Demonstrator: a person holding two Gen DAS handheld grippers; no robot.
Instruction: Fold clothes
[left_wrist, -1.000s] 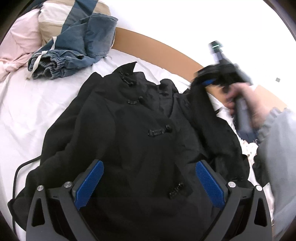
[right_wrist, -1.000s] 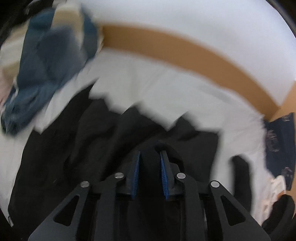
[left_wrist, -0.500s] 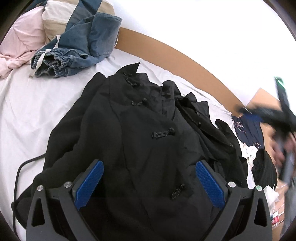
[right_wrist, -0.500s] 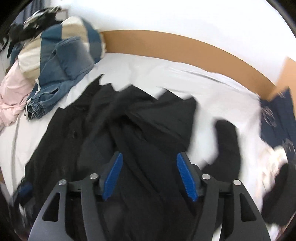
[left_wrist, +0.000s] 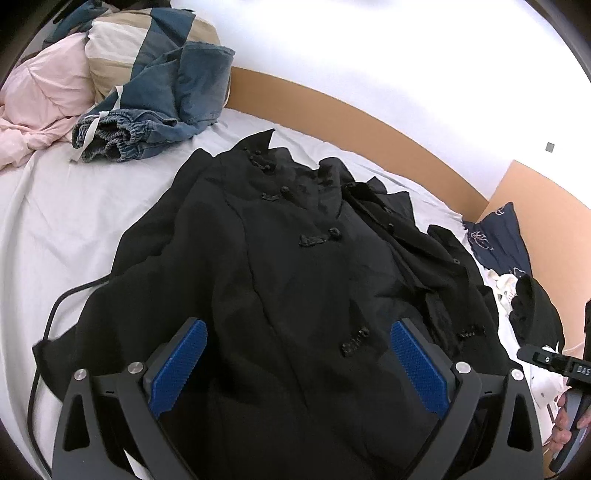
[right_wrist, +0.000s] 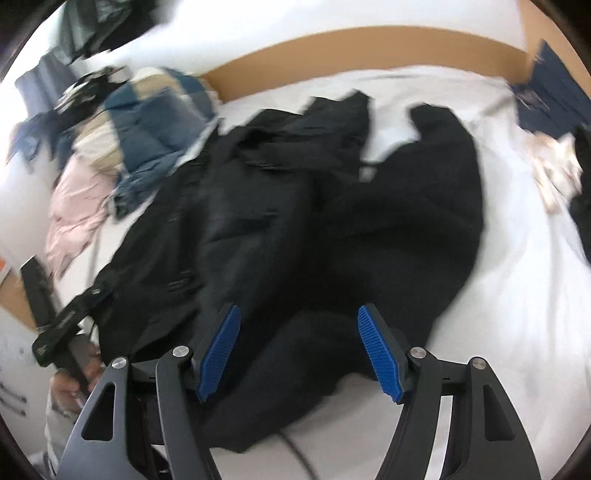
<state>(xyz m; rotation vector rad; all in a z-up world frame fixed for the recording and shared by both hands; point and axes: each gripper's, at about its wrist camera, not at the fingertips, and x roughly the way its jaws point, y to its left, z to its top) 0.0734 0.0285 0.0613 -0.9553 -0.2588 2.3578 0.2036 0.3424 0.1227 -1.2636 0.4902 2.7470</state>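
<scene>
A black coat with knotted front fastenings lies spread on the white bed, collar toward the headboard. My left gripper hovers open over its lower half, with nothing between the blue pads. In the right wrist view the same coat lies rumpled, one side thrown out to the right. My right gripper is open above the coat's near edge, holding nothing. The right gripper's body and the hand on it show at the left view's right edge. The right view is blurred.
Blue jeans, a pink garment and a striped pillow are piled at the head of the bed. A navy cloth and white items lie by the brown headboard. A black cable runs along the sheet.
My right gripper let go of the coat's right part, opened and drew back to the coat's near edge. The released fabric now lies flat. My left gripper stayed open over the coat.
</scene>
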